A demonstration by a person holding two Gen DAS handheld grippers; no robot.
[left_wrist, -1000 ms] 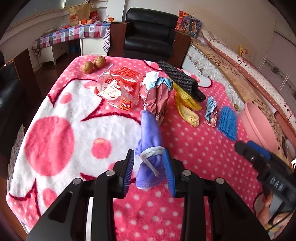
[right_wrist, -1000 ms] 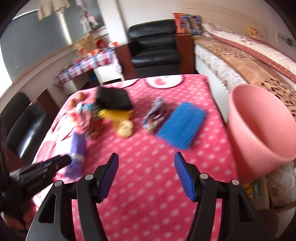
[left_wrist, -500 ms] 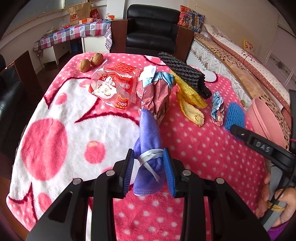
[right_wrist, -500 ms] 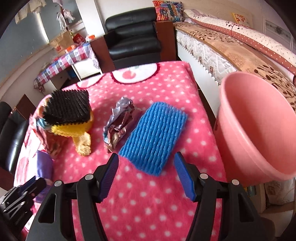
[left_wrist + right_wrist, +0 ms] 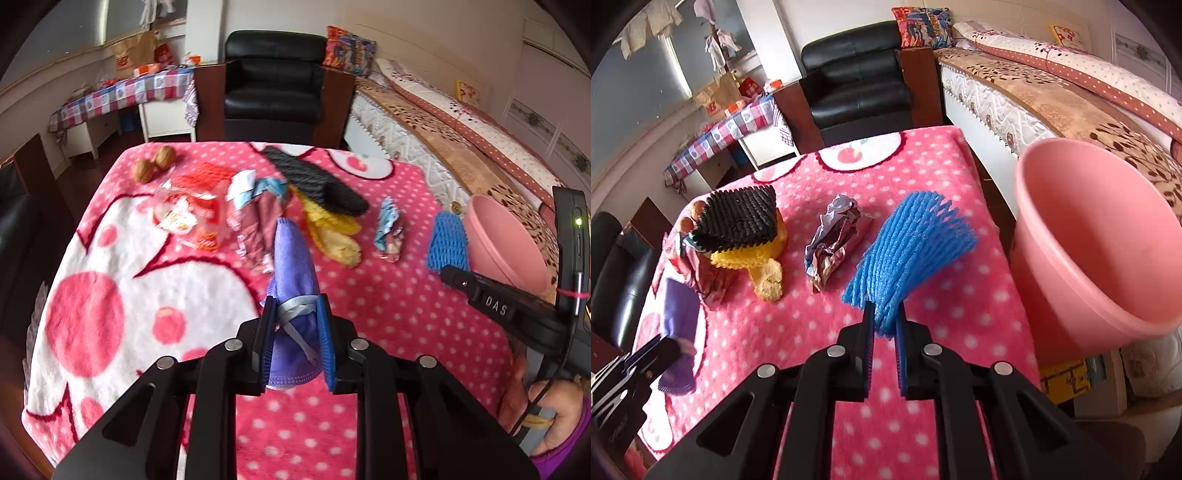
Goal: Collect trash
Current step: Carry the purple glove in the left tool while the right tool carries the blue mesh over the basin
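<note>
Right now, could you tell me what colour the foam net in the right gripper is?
Bright blue; the foam net shows best in the right wrist view.

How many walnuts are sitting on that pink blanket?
2. The walnuts lie side by side, touching, at the far left corner of the blanket, behind the clear wrapper. More could be hidden under the trash pile.

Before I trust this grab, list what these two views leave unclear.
- Left wrist view: the red and pink wrappers are blurred; their print is unreadable.
- Left wrist view: the near end of the purple cloth is hidden by the left gripper, jaws closing around it.
- Right wrist view: the pink bin is cut off by the table edge; its base is unseen.
- Right wrist view: the blue foam net, pinched end hidden in the right gripper.
</note>
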